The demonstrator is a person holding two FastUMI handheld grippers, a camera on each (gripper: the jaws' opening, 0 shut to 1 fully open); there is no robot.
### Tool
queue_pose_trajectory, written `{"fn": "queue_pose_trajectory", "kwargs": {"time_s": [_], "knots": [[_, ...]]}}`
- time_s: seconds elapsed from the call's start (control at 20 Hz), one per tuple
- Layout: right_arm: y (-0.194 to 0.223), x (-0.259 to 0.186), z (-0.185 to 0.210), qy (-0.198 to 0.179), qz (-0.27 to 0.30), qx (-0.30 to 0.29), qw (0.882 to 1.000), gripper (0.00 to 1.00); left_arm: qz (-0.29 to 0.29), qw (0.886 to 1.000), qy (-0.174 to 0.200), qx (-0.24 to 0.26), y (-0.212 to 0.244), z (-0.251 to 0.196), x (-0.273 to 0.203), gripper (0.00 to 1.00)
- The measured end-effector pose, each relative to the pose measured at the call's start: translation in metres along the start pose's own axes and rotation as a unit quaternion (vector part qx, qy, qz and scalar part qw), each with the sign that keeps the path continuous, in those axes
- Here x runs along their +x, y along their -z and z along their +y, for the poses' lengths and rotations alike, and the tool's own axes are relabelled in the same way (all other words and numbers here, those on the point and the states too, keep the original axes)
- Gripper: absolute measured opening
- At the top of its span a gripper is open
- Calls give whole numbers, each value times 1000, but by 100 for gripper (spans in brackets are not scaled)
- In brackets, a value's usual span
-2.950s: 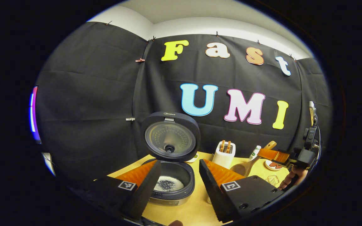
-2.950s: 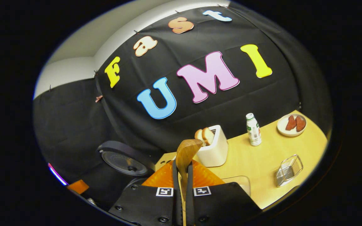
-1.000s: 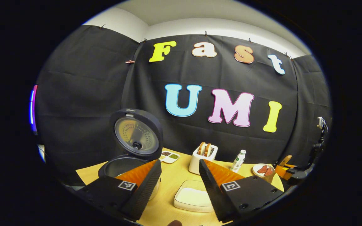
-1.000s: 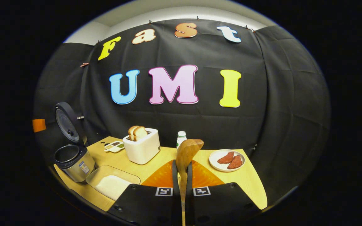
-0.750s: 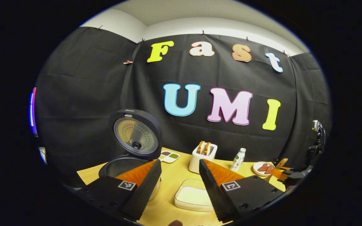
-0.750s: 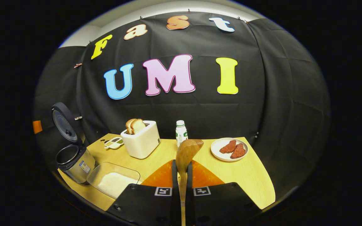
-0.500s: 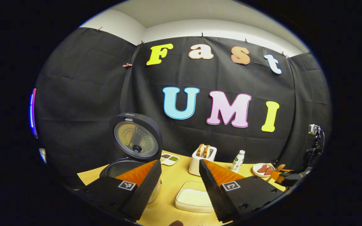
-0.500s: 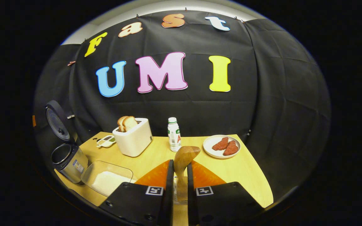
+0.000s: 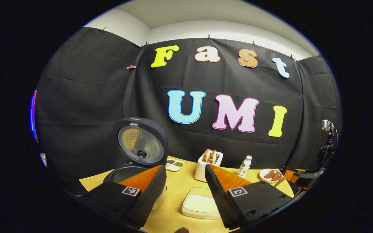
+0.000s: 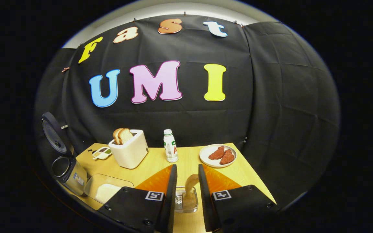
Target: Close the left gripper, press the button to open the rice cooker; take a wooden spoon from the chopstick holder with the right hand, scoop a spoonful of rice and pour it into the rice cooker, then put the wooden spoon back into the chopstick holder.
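Black cloth backs a pale wooden table (image 10: 238,171) with a smooth matt top. On it, in the right gripper view: a round metal cooker (image 10: 68,176) with its dark domed lid (image 10: 52,132) raised, a clear rounded tray (image 10: 104,191) holding white rice, a white boxy toaster (image 10: 129,150) with two bread slices, a small plastic bottle (image 10: 170,145), and a round white plate (image 10: 217,155) with two reddish pieces.

Right gripper (image 10: 186,176): jaws parted, gap a little wider than the spoon. Wooden spoon (image 10: 191,189) stands between the fingers, touching neither, bowl up, lower end in a clear wire-like holder (image 10: 185,204) directly below the fingertips.

Left gripper (image 9: 185,171): jaws spread wide, empty, above the tray (image 9: 199,204). Its view adds the lid's perforated metal inner face (image 9: 140,145), a small divided dish (image 9: 174,164) behind the cooker (image 9: 125,173), and the right gripper (image 9: 295,176) far off at the table's right end, beside the plate (image 9: 270,174)
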State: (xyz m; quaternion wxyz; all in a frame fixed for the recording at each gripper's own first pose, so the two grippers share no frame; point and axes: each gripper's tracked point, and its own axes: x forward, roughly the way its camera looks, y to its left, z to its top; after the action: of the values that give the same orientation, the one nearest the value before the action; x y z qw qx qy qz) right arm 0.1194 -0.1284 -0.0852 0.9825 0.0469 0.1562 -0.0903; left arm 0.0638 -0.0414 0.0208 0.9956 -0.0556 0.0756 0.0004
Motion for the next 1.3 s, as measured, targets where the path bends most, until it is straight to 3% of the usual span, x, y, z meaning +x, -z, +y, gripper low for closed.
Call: {"fn": "queue_pose_trajectory", "kwargs": {"time_s": [0.2,0.25,0.3,0.6,0.8,0.9,1.05,1.15,1.3], "knots": [[0,-4,21,-22,-10,13,1000,39,-18,1000,-14,8,-17,25,16,84],[1,-6,27,-27,-14,10,1000,33,-25,999,-19,10,-23,35,22,84],[1,-9,33,-31,-16,5,999,39,-31,999,-23,12,-30,45,28,84],[1,-22,66,-41,-30,-14,999,38,-61,996,-56,18,-74,113,74,84],[-5,-26,86,-45,-32,12,998,39,-58,996,-59,46,-91,137,102,84],[-5,-26,95,-45,-30,11,998,45,-65,995,-59,55,-101,146,116,85],[-16,-34,104,-40,-35,18,998,69,-73,993,-67,62,-110,159,135,85],[-23,-40,110,-39,-47,21,998,75,-82,993,-62,61,-119,163,147,85],[-35,-50,120,-43,-57,37,997,75,-81,994,-50,55,-125,166,166,81]]}}
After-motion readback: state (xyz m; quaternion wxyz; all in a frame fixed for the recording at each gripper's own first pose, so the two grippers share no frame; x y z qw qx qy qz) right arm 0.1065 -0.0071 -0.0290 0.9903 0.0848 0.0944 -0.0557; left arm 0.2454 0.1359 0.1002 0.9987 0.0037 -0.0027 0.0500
